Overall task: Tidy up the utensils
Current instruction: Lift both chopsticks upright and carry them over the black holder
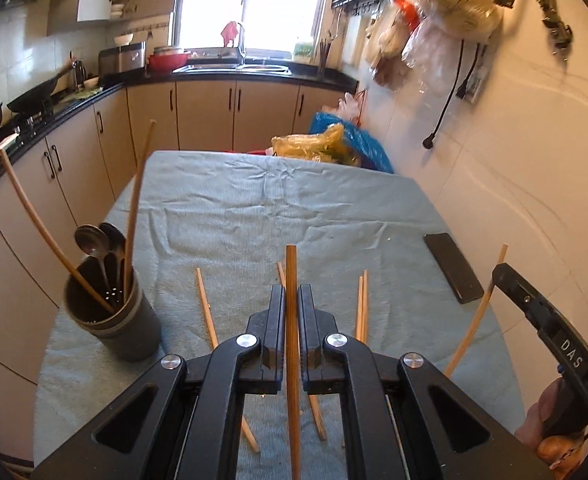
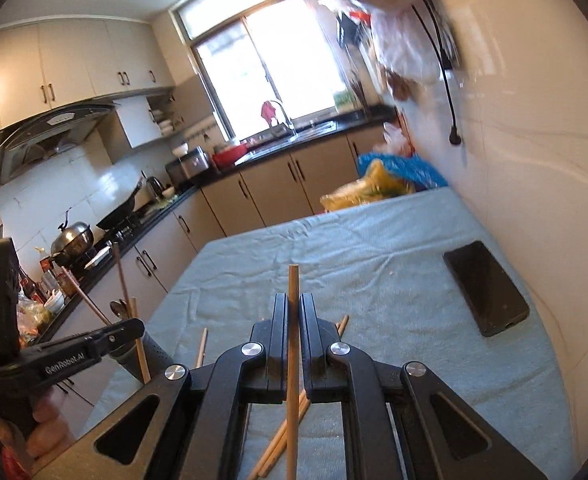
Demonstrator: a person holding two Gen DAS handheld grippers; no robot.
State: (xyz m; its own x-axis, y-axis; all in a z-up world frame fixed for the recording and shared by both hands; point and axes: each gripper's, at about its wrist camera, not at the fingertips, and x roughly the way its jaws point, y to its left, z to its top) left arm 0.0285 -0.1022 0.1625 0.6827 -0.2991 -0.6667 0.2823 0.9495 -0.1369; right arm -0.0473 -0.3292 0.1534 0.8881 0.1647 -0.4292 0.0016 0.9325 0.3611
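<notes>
On the cloth-covered table (image 1: 253, 208) we see the dark utensil holder (image 1: 113, 320) at the left edge, already stocked with spoons (image 1: 93, 242) and two chopsticks (image 1: 135, 200). We judge the job about half done: several loose chopsticks (image 1: 205, 308) lie on the cloth. Our left gripper (image 1: 291, 300) is clenched on one chopstick (image 1: 291, 264), lifted; our right gripper (image 2: 293, 312) clamps another chopstick (image 2: 292, 284).

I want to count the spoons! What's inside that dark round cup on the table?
Inside the dark grey round holder stand metal spoons and two long wooden chopsticks. I see two spoon bowls for sure; the handles' lower ends and anything at the bottom are hidden by its wall.
</notes>
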